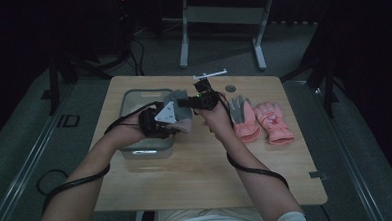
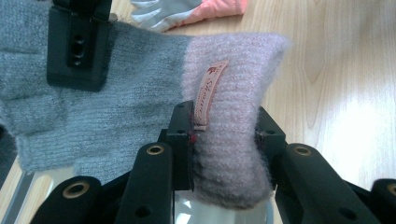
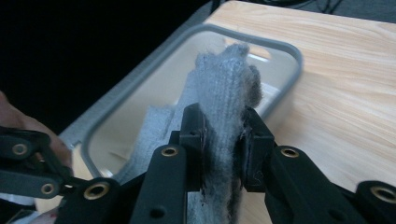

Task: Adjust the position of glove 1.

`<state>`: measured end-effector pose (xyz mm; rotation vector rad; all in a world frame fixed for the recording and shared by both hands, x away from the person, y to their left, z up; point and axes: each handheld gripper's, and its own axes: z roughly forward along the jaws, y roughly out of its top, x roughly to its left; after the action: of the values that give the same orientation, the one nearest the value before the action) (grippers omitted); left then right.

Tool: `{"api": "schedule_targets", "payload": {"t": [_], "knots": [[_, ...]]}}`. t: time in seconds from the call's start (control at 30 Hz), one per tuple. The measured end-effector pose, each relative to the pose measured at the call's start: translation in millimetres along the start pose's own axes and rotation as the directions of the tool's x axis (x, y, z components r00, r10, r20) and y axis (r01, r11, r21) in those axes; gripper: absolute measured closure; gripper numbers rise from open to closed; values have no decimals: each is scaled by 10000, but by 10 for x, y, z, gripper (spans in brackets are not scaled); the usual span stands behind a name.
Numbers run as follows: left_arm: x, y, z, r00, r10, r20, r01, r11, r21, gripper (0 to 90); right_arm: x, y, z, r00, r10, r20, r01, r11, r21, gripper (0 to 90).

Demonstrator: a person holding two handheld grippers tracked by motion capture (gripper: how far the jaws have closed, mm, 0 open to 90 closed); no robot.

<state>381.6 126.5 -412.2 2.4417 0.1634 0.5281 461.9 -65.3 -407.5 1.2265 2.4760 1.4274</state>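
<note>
Left gripper [image 2: 224, 140] clamped on the pink cuff of a knitted glove [image 2: 140, 88]. Right gripper [image 3: 223, 140] clamped on its grey fingers, above the clear bin [image 3: 289, 60].

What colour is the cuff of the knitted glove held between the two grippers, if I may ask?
The cuff is pale pink, clearest in the left gripper view.

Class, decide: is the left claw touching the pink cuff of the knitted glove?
Touching. In the left gripper view, the left claw has both jaws pressed into the glove's pink cuff, squeezing the knit between them.
</note>
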Motion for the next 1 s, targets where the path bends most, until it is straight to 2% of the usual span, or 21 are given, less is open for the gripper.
{"api": "schedule_targets", "payload": {"t": [0.03,0.07,0.2,0.33,0.4,0.5,0.7,0.83,1.0], "knots": [[0,0,0,10000,0,0,0,10000,0,666,16,19,31,10000,-19,-11,19,10000,-48,749],[46,-72,-27,9999,-148,-33,149,9996,237,666,36,38,68,10000,11,-42,-11,10000,-46,749],[113,-174,-36,9995,-216,-218,232,9969,747,665,103,97,261,10000,23,-82,-24,10000,-72,749],[139,-267,-53,9996,-181,-218,200,9954,934,665,119,112,389,9999,87,-95,-87,10000,42,749],[151,-405,-69,9998,-133,-174,152,9933,1143,666,160,113,529,9998,-79,-158,82,9998,199,749],[195,-544,-66,9988,-481,-22,479,9882,1453,665,198,102,694,9995,-76,-301,87,9993,362,749],[230,-783,88,9977,-667,109,631,9775,2012,666,209,38,1017,9999,60,-96,-52,9968,793,750],[234,-921,188,9989,-438,193,389,9773,2080,666,178,-26,1162,9999,61,98,-71,9942,1073,748],[265,-981,357,9990,-252,375,153,9698,2435,667,115,-59,1322,9990,117,432,-181,9883,1514,746]]}}
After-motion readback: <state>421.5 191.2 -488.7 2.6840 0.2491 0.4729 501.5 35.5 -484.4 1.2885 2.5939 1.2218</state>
